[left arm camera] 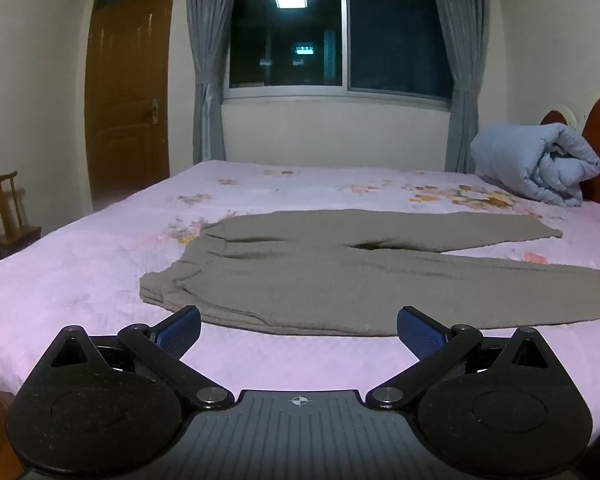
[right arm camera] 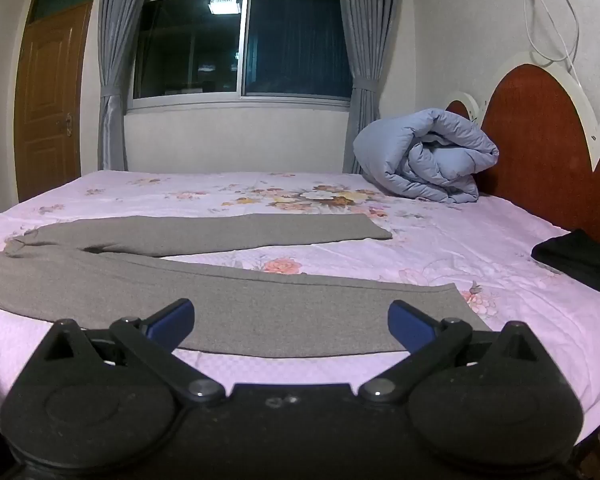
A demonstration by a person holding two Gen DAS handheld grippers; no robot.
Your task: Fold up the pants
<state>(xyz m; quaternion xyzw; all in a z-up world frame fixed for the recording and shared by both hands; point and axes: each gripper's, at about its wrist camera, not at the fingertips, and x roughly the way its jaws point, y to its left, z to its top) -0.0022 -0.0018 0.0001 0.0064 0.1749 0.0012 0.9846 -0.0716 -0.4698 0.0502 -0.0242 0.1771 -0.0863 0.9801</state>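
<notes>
Item: grey knit pants [left arm camera: 340, 280], one pair, laid flat across a pink floral bedsheet [left arm camera: 80, 272], near the bed's front edge.

Layout, left to right: waistband [left arm camera: 168, 284] at the left, bunched into a few soft ridges; the two legs run off to the right and fan apart into a narrow V. The far leg [right arm camera: 220, 232] ends at a cuff near the middle of the bed; the near leg [right arm camera: 260, 300] ends at a cuff [right arm camera: 460, 300] lying closest to the front edge.

Handling, as judged: light, limp, fully soft fabric with a matte ribbed surface, unlikely to slip between the blue pads [left arm camera: 180, 332]. No stiffness, so any lifted portion should droop and drag the rest; not fragile. The sheet beneath may pucker if pinched along with it.

Suggested holds: waistband's near corner for the left side, near-leg cuff for the right, so that one leg may be carried over onto the other.

Left gripper [left arm camera: 298, 326]: jaws spread wide, holding nothing, just short of the waist end's near hem.
Right gripper [right arm camera: 290, 320]: jaws likewise apart and empty, over the near leg toward its cuff.

Also present: rolled blue quilt [right arm camera: 424, 156] at the headboard [right arm camera: 540, 136]; dark folded garment [right arm camera: 580, 260] at the far right.
</notes>
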